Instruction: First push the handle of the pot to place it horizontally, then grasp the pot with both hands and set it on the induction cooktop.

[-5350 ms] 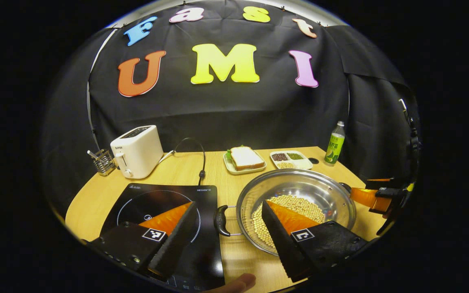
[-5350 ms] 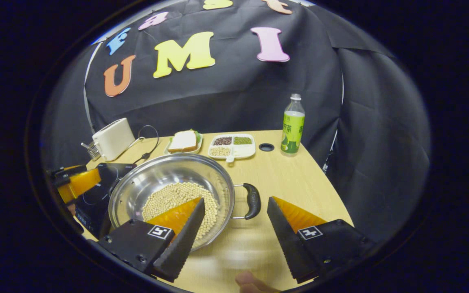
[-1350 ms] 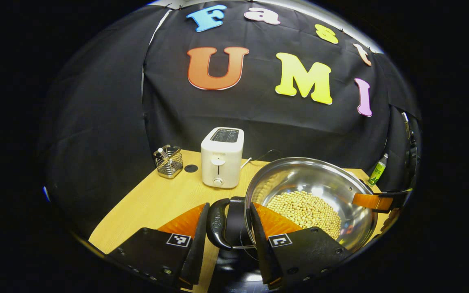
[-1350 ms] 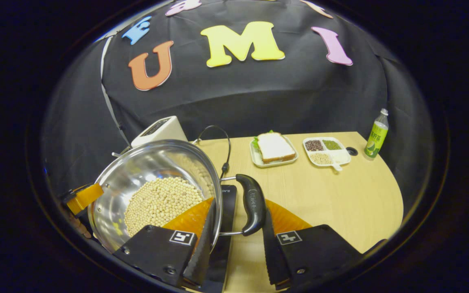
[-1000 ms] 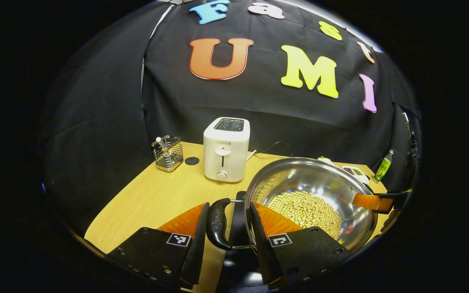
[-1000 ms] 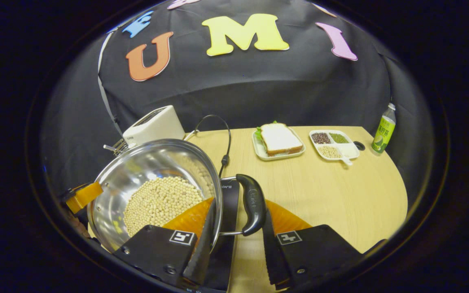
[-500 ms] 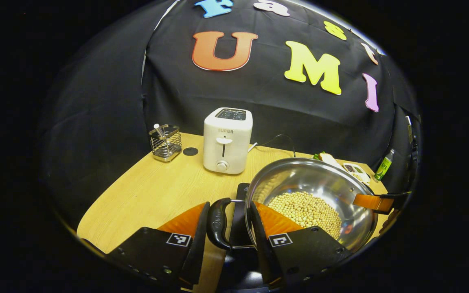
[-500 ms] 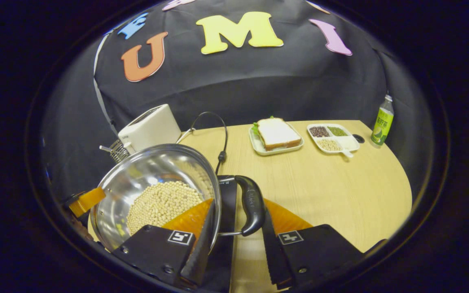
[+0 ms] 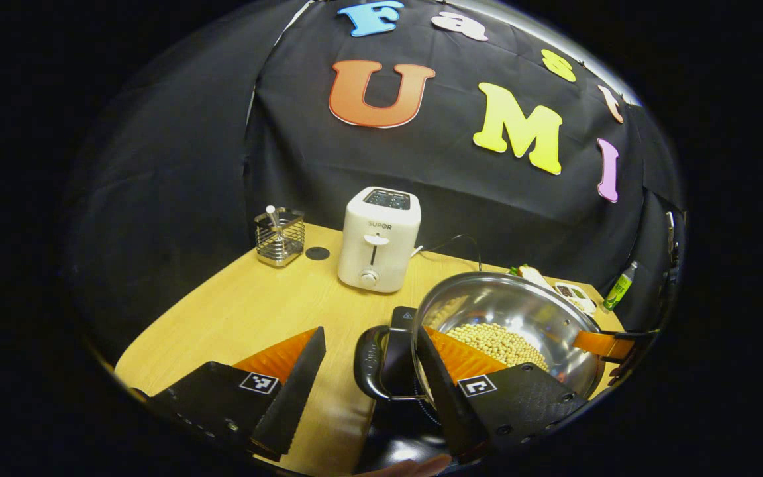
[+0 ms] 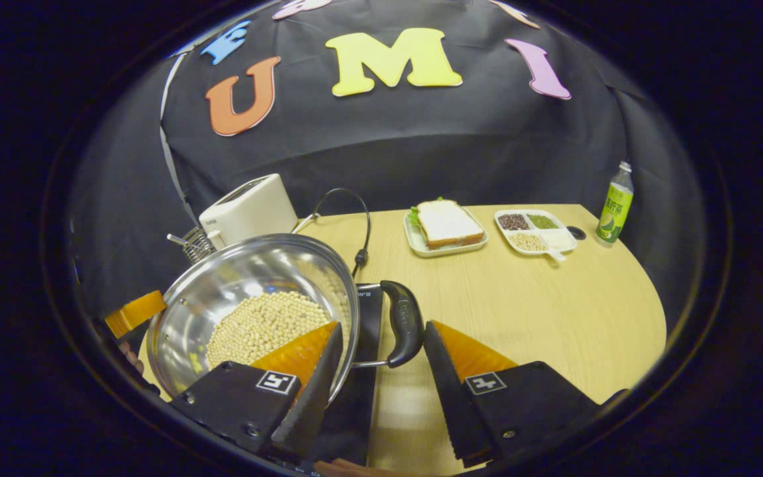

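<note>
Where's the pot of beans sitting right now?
In the right gripper view the pot sits low on the left on the induction cooktop, just in front of the toaster.

Stainless steel pot [image 9: 540,308], wide and shallow, part-filled with pale soybeans [image 10: 263,324]; sat upright on black induction cooktop [image 10: 363,344], apparently at rest there. Black loop handles [image 9: 371,364] level at either side, one [image 10: 405,322] overhanging cooktop's edge toward wooden table.
</note>
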